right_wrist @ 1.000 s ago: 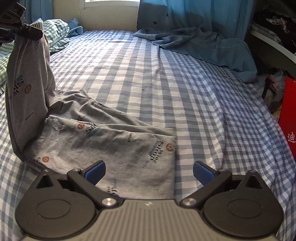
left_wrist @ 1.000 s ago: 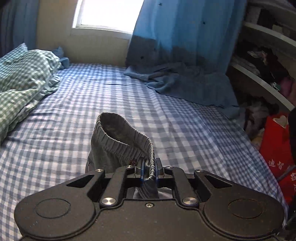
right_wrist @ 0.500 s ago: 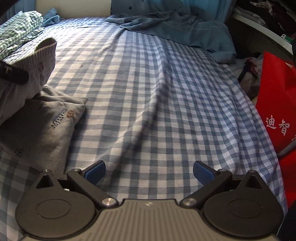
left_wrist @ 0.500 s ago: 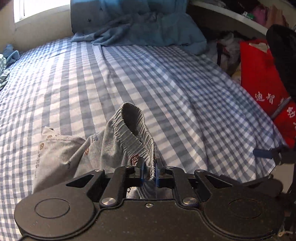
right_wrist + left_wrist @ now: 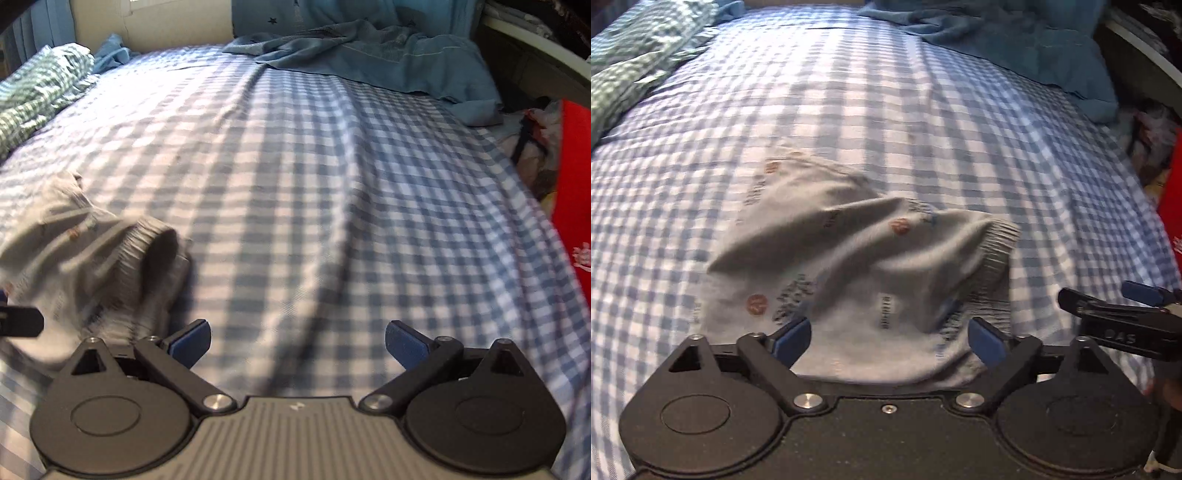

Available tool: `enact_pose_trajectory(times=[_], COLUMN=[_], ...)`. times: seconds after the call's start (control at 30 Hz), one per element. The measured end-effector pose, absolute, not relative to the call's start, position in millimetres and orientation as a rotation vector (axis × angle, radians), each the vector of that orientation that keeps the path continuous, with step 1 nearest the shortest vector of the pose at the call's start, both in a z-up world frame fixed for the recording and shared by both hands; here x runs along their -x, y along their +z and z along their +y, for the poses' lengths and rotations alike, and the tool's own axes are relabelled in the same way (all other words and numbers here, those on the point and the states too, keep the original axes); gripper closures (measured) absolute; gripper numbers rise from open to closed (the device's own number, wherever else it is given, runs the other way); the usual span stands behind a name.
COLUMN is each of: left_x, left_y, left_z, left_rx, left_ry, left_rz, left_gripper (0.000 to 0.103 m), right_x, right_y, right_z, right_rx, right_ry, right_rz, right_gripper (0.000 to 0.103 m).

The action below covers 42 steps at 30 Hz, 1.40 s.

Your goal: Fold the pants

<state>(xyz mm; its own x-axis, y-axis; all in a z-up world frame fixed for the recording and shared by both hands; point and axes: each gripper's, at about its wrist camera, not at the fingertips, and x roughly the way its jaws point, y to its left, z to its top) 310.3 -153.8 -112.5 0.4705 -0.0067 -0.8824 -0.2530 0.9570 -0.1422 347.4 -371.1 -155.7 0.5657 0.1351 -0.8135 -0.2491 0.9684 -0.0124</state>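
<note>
Directly ahead of the spread, empty left gripper (image 5: pixel 888 339) lay the gray pants (image 5: pixel 857 266); right gripper (image 5: pixel 298 341), also unclenched, stood rightward.

Black claws (image 5: pixel 890 341), blue pads (image 5: pixel 192 341)

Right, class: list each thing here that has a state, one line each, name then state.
Left tool: open, holding nothing.
Right tool: open, holding nothing.
Pants: released, lying in a rumpled fold on the bed.
Waistband: bunched, partly raised.
Bedsheet: spread, slightly wrinkled.
</note>
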Motion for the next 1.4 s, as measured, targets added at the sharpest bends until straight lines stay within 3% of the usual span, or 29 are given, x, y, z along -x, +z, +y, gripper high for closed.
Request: enact_pose_trajectory(times=[0.17,0.33,0.57,0.7,1.0,1.2,1.4], left_x=[-308.9,-311.0,-290.6,-284.1,-366.2,-434.0,-451.5], left_y=[-123.1,-151.9,-170.1,-153.9,-129.8,-160.8,-181.5], left_z=[-100.6,-65.7,-49.0,-47.7,-44.6,-47.7,-34.7], left_rx=[0.272,0.24,0.223,0.24,0.201,0.108,0.112], left_ry=[0.394,0.495,0.471,0.442,0.393,0.412,0.367], left_rz=[1.087,1.209,1.286,1.225,1.058,1.136,1.169], left_gripper=[0.001,0.001,0.001,0.001,0.001,0.001,0.0], right_x=[-363.4,-362.4,-331.0,-319.7,-380.0,-418.6,-415.9], right_y=[-150.9,-178.2,-210.2,-190.2,-152.5,-176.9,-199.2], right_z=[-327.2,-298.3,-356.8,-381.4,-324.4,-313.5,-349.6], right_rx=[0.025,0.163,0.215,0.126,0.067,0.121,0.047], right_ry=[0.31,0.263,0.173,0.197,0.361,0.228,0.255], right_rz=[1.002,1.122,1.215,1.107,0.918,1.007,1.041], right_gripper=[0.0,0.0,0.0,0.0,0.0,0.0,0.0])
